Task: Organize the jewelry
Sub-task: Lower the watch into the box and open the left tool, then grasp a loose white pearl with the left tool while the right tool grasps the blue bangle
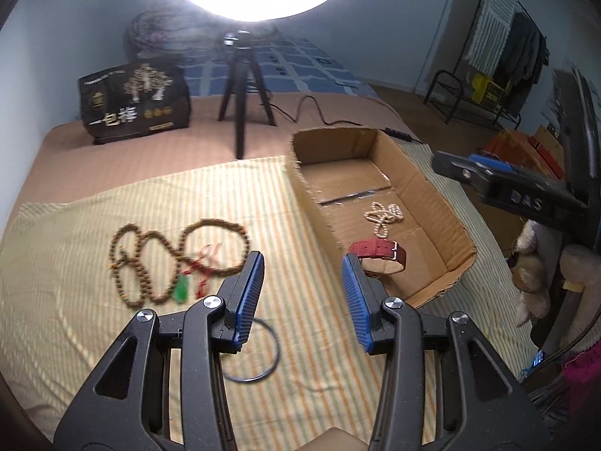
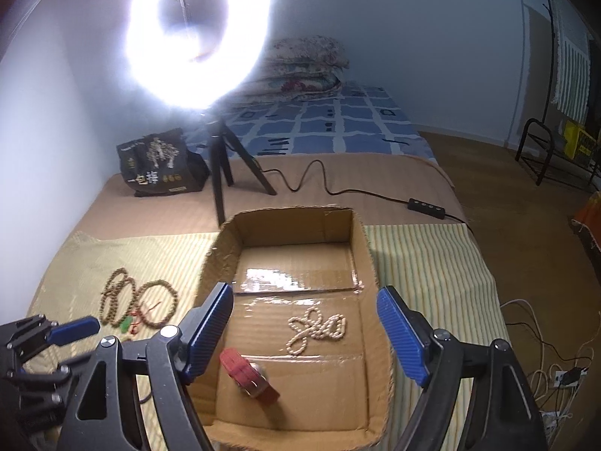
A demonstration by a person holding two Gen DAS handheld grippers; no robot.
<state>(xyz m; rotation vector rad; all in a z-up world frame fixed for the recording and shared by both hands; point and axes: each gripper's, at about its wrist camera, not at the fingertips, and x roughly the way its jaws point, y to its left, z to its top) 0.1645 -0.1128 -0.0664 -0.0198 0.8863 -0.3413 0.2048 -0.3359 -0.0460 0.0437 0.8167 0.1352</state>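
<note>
Box: I see the cardboard box (image 2: 296,263) at centre of the right wrist view, sitting on the striped cloth (image 1: 112,195) on the bed; inside lie the pale bead strand (image 2: 315,329) and the red-strapped watch (image 2: 248,374).
Left out: in the left wrist view the brown bead necklace (image 1: 176,259) with its green pendant sprawls at centre left of the frame, and a thin dark ring (image 1: 251,349) lies low in the frame, partly behind the left-hand finger.
Left gripper (image 1: 304,297): fingers moderately apart, nothing between them.
Right gripper (image 2: 304,334): fingers wide and empty — hanging over the box.
Key relation: the necklace lies up and to the left of my left fingers, its long axis running across the frame; the ring is closer still, just beside them. The left hand is plainly the nearer one, I judge.
Box from left fingers: up and right.
</note>
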